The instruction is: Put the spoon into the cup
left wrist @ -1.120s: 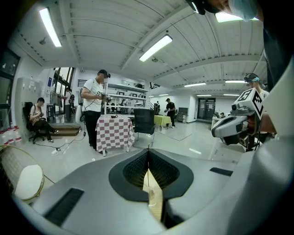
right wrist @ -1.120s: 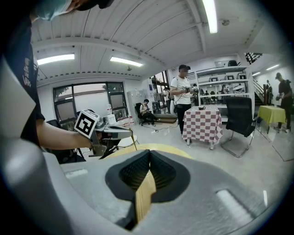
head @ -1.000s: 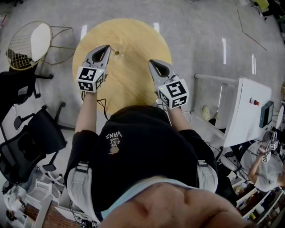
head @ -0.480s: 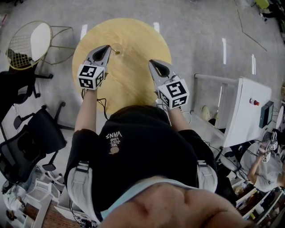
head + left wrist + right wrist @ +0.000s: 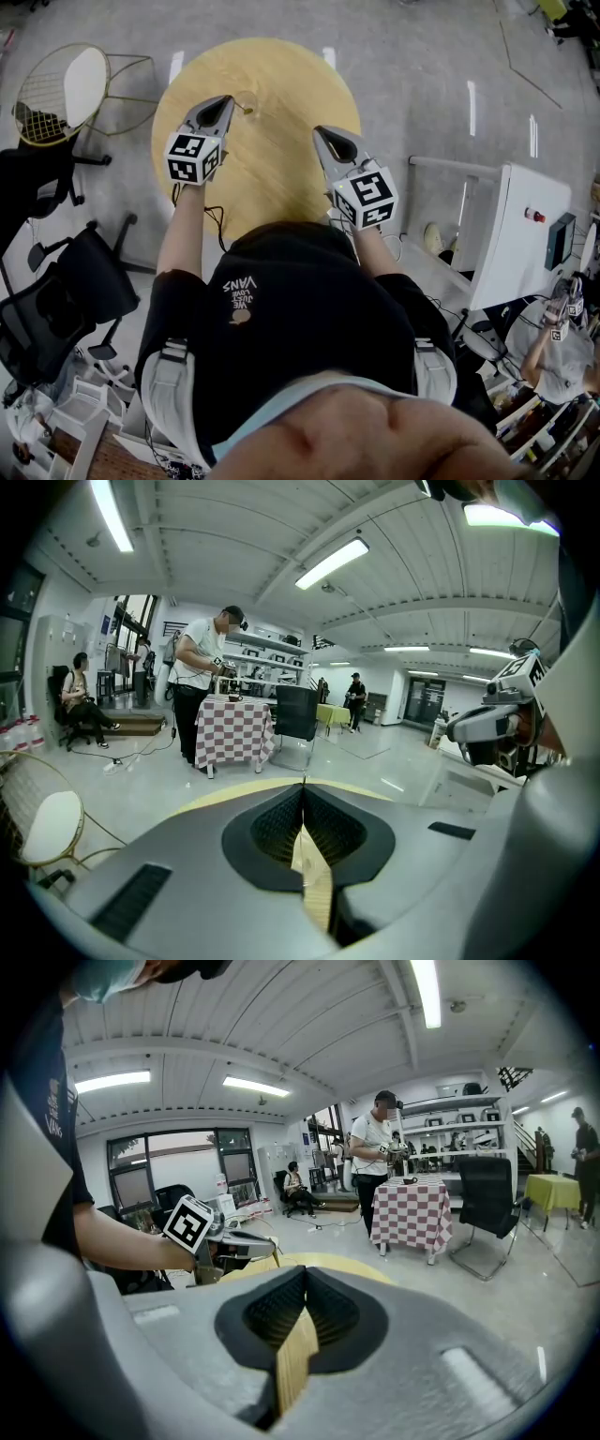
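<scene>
A small clear cup stands on the round wooden table near its far left. A short gold spoon shows at the cup; whether it is inside I cannot tell. My left gripper has its tip just left of the cup, with the jaws shut and nothing seen between them. In the right gripper view the left gripper has a thin gold piece at its tip. My right gripper hovers over the table's right side, shut and empty.
A wire chair with a white seat stands left of the table, with black office chairs nearer me. A white cabinet stands at the right. A checked table and several people stand farther off.
My left gripper has crept slightly forward along the table. The cup's rim shows more plainly beside its tip. The right gripper has not moved.
</scene>
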